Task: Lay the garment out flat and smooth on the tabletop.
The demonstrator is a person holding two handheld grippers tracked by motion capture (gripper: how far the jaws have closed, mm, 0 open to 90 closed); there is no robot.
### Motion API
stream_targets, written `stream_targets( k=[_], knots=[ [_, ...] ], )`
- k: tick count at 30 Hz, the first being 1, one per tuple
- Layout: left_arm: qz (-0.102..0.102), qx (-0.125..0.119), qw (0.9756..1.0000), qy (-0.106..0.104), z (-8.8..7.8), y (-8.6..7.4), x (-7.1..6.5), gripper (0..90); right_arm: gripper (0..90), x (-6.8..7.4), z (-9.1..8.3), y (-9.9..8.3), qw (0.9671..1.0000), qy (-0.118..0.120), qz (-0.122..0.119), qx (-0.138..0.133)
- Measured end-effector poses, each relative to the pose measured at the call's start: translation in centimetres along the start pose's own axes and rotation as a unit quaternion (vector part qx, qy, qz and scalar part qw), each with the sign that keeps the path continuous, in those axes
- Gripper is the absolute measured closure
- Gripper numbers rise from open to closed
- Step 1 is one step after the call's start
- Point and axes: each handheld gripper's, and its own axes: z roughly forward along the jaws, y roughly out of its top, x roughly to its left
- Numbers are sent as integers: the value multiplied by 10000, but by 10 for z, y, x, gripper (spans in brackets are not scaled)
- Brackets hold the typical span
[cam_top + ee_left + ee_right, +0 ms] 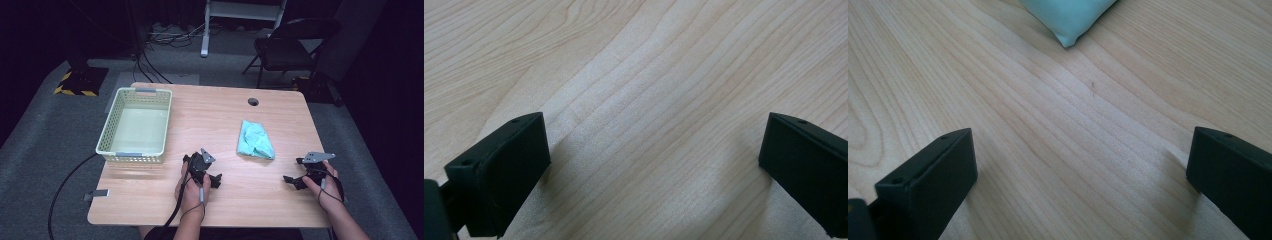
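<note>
A crumpled light-teal cloth [255,140] lies on the wooden table [210,110], right of centre. Its corner [1068,20] reaches into the top of the right gripper view. My left gripper [204,172] rests low over the table near the front, left of the cloth, jaws wide open over bare wood [654,165]. My right gripper [300,175] sits at the front right, to the right of and nearer than the cloth, open too, nothing between its fingers [930,185].
A pale yellow-green plastic basket [113,126] stands at the table's left side, nothing in it. A round cable hole [253,102] is near the far edge. A black chair [290,47] and cables are on the floor behind the table.
</note>
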Motion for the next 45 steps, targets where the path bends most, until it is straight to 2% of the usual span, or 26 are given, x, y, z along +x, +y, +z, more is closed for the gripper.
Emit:
stream_targets(
  k=[29, 31, 32, 33, 35, 36, 39, 40, 41, 42, 44, 45],
  knots=[
    [-4, -3, 10000, -6, 0, 0, 0, 2, 8, -1, 3, 3, 10000, 30, 6, -4],
    [5, -1, 10000, -9, 0, 0, 0, 2, 37, -1, 2, 4, 10000, 6, 28, -8],
    [3, -6, 10000, -12, 0, 0, 0, 2, 87, -1, 1, 4, 10000, 11, 38, -20],
    [3, -1, 10000, -10, 0, 0, 0, 2, 174, -2, 0, 5, 10000, -9, 32, -46],
    [4, -1, 10000, -9, 0, 0, 0, 2, 196, -3, -3, 9, 10000, -28, 29, -31],
    [5, -1, 10000, -9, 0, 0, 0, 2, 131, -3, -4, 10, 10000, -33, 61, -41],
    [5, -1, 10000, -10, 0, 0, 0, 2, 197, -3, -10, 14, 9998, -17, 109, -166],
    [5, -1, 10000, -10, 0, 0, 0, 2, 152, -3, -11, 15, 9998, -4, 125, -174],
    [4, -2, 10000, -11, 0, 0, 0, 2, 149, -2, -12, 16, 9997, 16, 148, -185],
    [4, 0, 10000, -10, 0, 0, 0, 2, 183, -3, -13, 17, 9997, 32, 143, -201],
    [5, -1, 10000, -11, 0, 0, 0, 2, 149, -3, -16, 20, 9995, 48, 202, -230],
    [4, -1, 10000, -11, 0, 0, 0, 2, 168, -4, -17, 22, 9994, 59, 231, -253]
  ],
)
